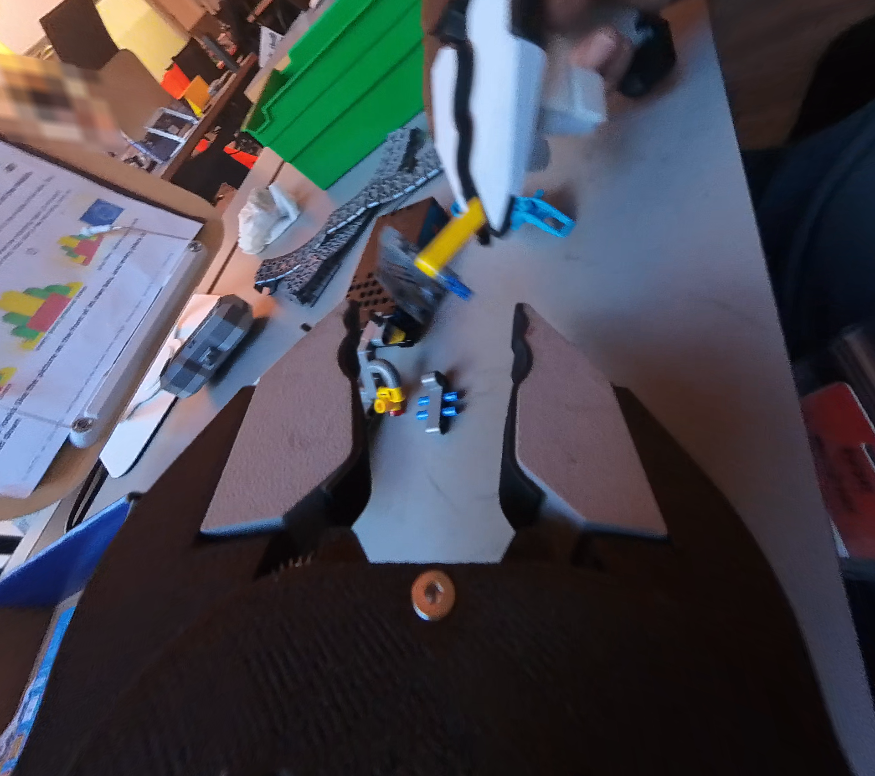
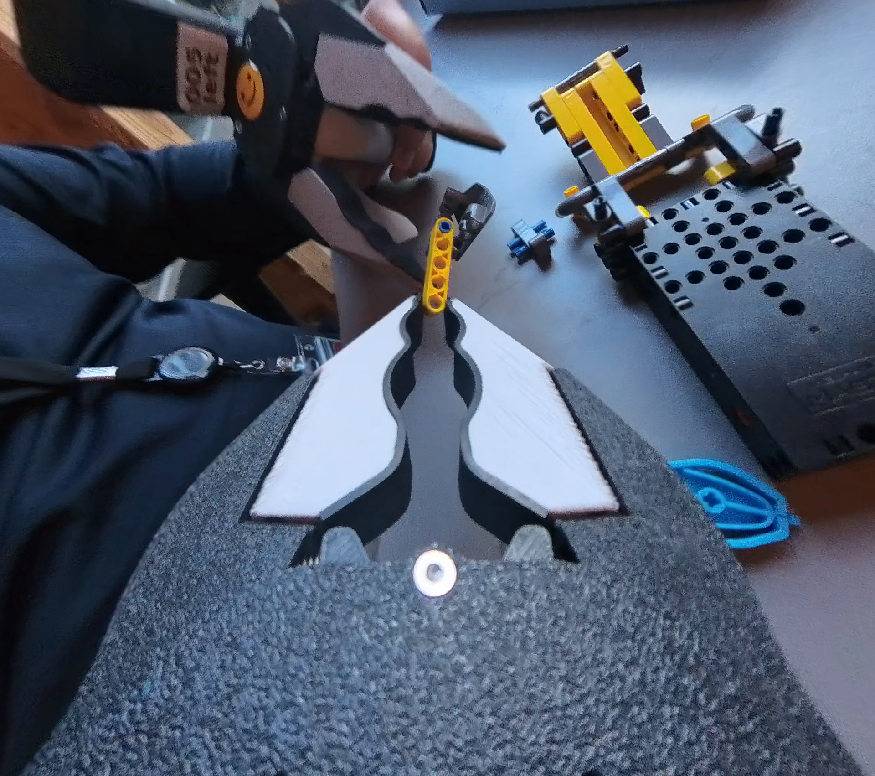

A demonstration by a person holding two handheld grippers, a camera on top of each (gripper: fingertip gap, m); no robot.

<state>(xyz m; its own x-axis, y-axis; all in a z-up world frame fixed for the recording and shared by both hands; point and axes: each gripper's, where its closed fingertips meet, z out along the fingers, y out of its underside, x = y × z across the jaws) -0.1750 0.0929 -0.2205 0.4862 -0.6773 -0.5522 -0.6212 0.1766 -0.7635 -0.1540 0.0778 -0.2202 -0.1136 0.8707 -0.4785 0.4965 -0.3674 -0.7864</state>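
While our right gripper (image 2: pixel 436 303) pinches one end of the yellow five-hole beam (image 2: pixel 439 264) above the bench (image 2: pixel 544 374), our left gripper (image 1: pixel 433 331) hovers with fingers apart over small loose pieces; the yellow-and-grey assembly (image 2: pixel 653 151) lies partly built beside the black perforated box (image 2: pixel 757 294).

Beside the one black perforated box (image 2: pixel 738 279) on the desk (image 2: pixel 592 374): one yellow-and-grey brick assembly (image 2: pixel 615 123) at its far end, one small grey connector with blue pins (image 2: pixel 530 238) just left, one blue plastic piece (image 2: pixel 738 502) at its near corner. One yellow five-hole beam (image 2: pixel 438 265) further left.
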